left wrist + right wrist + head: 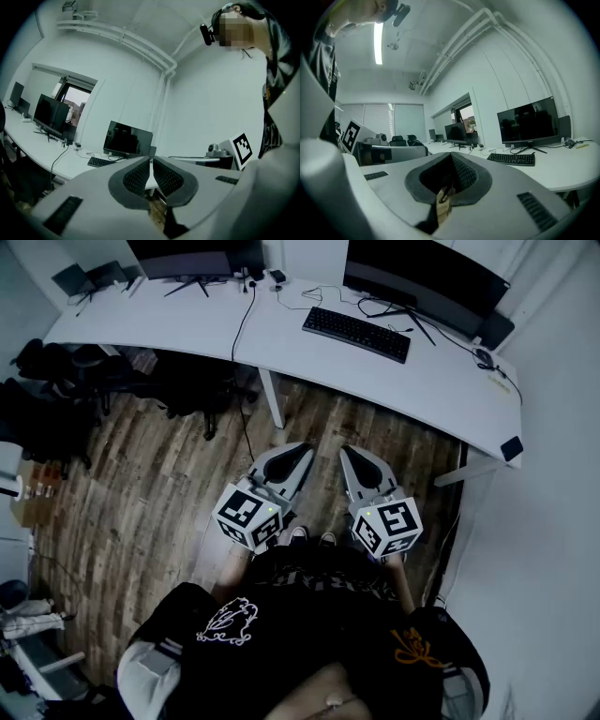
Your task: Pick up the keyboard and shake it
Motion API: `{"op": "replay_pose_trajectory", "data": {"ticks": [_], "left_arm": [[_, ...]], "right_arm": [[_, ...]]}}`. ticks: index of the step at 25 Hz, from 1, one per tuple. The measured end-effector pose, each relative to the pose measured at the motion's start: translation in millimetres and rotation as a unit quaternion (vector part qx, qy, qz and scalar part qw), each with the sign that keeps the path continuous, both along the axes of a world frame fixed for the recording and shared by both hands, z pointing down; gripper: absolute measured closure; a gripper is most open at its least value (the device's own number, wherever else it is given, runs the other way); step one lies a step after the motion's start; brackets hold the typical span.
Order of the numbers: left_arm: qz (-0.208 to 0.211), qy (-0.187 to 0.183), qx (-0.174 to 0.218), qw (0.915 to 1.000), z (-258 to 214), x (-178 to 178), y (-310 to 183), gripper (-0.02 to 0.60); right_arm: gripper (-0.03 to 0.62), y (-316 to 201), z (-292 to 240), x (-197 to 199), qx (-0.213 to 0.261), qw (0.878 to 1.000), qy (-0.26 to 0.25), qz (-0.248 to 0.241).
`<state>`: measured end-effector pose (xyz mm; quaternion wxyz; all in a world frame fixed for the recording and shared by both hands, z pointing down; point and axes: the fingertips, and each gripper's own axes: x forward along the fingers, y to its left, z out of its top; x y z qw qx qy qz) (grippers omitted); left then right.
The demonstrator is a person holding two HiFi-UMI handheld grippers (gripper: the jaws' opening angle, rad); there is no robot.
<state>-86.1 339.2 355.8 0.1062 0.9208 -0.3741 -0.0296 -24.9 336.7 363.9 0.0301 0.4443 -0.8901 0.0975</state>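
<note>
The keyboard [356, 334] lies flat on the white table [178, 329], in front of the right-hand monitor [427, 277] and well apart from both grippers. The left gripper [298, 452] and the right gripper [349, 454] hang side by side over the wooden floor [169, 474], close to the person's body, tips pointing toward the table. Each pair of jaws is pressed together with nothing between the pads, and neither touches anything
</note>
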Motion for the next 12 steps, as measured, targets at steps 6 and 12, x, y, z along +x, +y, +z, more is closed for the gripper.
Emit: {"op": "replay_pose_trajectory", "data": {"ticks": [6,12], "left_arm": [[0.003,0.000,-0.001,1.0000,2,-5,-3,0.557],[0.009,-0.002,-0.001,1.0000,5,-7,-5,0.557]], "right_arm": [[0.583,-1,3,-4,0.000,1.000,0.006,0.001],[0.583,-3,2,-12,0.010,1.000,-0.013,0.005]]}}
